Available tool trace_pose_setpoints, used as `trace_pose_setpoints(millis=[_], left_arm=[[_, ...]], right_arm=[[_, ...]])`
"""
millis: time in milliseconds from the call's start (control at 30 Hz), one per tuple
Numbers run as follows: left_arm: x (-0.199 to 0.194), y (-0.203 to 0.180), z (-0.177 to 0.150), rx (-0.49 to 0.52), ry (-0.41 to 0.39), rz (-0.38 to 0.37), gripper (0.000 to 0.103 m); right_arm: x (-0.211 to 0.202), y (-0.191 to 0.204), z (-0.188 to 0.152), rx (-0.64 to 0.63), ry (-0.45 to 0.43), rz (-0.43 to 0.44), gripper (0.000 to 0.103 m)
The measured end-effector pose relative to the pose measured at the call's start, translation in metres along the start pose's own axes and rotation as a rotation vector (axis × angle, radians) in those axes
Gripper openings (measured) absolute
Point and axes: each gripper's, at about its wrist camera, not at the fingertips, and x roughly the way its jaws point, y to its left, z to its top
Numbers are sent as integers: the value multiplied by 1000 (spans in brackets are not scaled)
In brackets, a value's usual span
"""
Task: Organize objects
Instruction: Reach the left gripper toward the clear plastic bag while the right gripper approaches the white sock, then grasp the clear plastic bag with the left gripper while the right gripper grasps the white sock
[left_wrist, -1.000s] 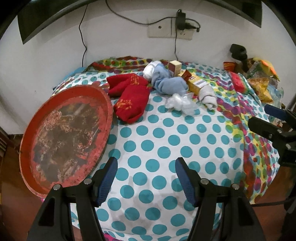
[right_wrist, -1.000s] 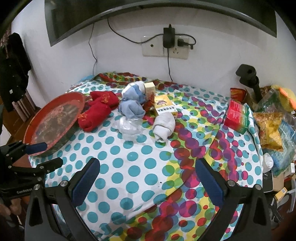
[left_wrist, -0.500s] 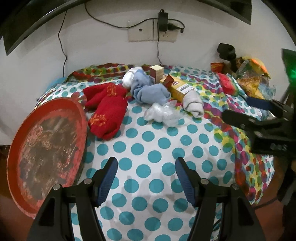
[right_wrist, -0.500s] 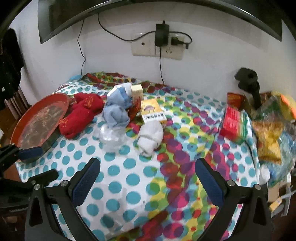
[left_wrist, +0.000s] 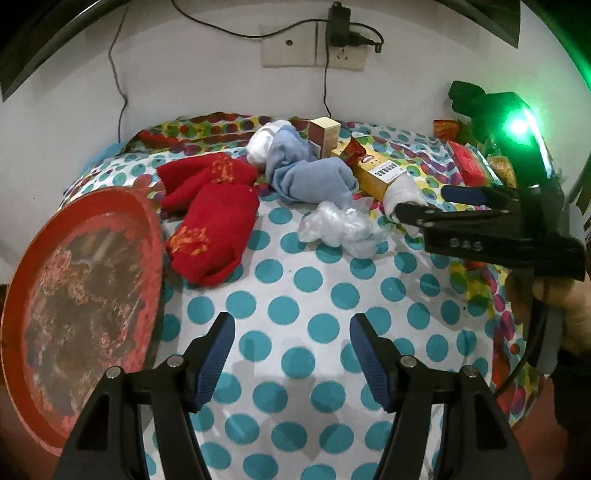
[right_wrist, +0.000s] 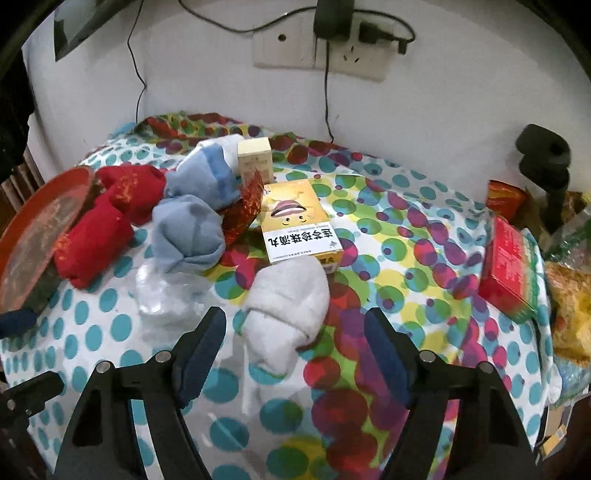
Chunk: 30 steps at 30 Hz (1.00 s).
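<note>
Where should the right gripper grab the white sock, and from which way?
Grip the white sock across its bunched middle, coming from the near side and above, where the right gripper already is. It lies lengthwise toward the gripper, its thick rolled part at the yellow box, so the open fingers can straddle its width. The jaws have just been closing, and its near end lies between them, unpinched.

A double wall socket (right_wrist: 319, 50) is mounted on the white wall (right_wrist: 443, 96) at the far side, with a black charger (right_wrist: 332, 18) plugged into it. Black cables (right_wrist: 327, 99) are hung down the wall from it. A dark framed panel (left_wrist: 55, 40) is seen at the upper left. The table is covered by a dotted cloth (left_wrist: 295, 280).
</note>
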Motion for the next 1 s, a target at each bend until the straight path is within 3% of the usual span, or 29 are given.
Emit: trace_pose_setpoints(millis=[133,200,367,600,800,1000], left_arm=[[13,-7,11,16,15,-13,67],[17,-10,15,21,14,-16,67],[31,-22,30,52,18,-19,67],[53,-31,52,37,34,-44,67],[77,-40,68,40,42,0,67],[101,-31,70,6,75,-14,67]], right_arm=[[14,-1,2,-9,8,-14,70],[20,-1,3,-10,14,3,56],[22,-2,1,-9,1,35,44],[14,-25,-9,26,-7,0,43],[12,-31,-14,44,-15,13,43],[13,-32,-15,50,-12,19,44]])
